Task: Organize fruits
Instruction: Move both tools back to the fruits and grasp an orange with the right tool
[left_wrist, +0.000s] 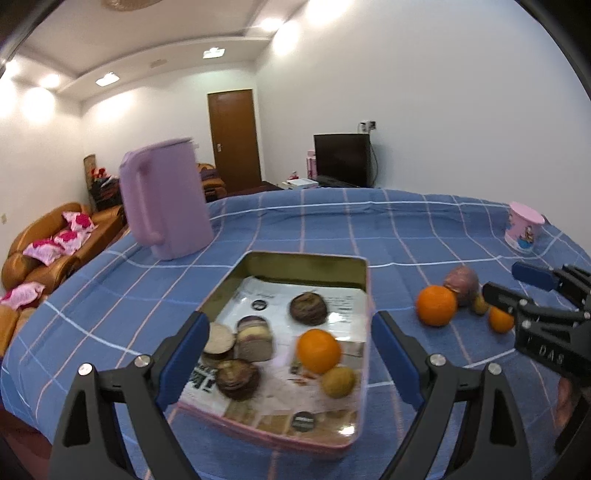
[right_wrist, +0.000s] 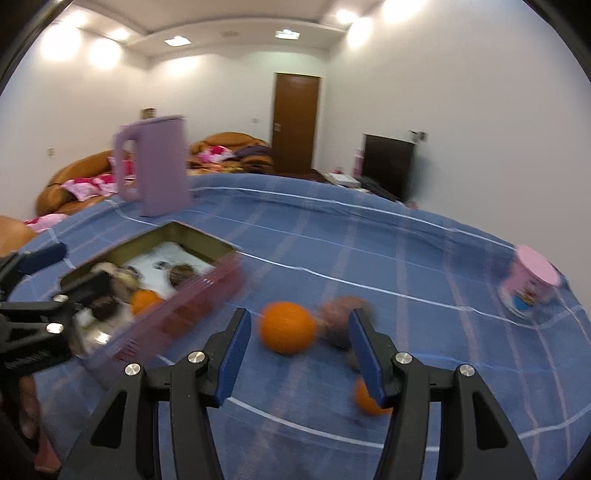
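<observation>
A table under a blue checked cloth (left_wrist: 332, 221) carries a shallow pink tin (left_wrist: 364, 332) lined with printed paper. Inside it lie an orange (left_wrist: 319, 350), a small yellowish fruit (left_wrist: 338, 380) touching the orange on its near side, and several brown round pieces (left_wrist: 308, 308) toward the tin's left and middle. The left gripper (left_wrist: 291, 354) hangs just above the near end of the tin with its blue-padded jaws spread wide apart and clamped on nothing; the orange and yellowish fruit sit in the tin below the gap. To the right of the tin, out on the cloth, a second orange (right_wrist: 287, 326) lies against a purplish-brown fruit (right_wrist: 338, 317), with a smaller orange (right_wrist: 365, 398) nearer the right gripper (right_wrist: 299, 354). That gripper hovers over this loose group, jaws parted and empty, the second orange showing between the blue pads without touching them; the view from it is smeared with blur. A lilac pitcher (left_wrist: 166, 199) stands upright behind the tin to the left, and a pink printed cup (left_wrist: 524, 229) stands near the cloth's far right edge.
</observation>
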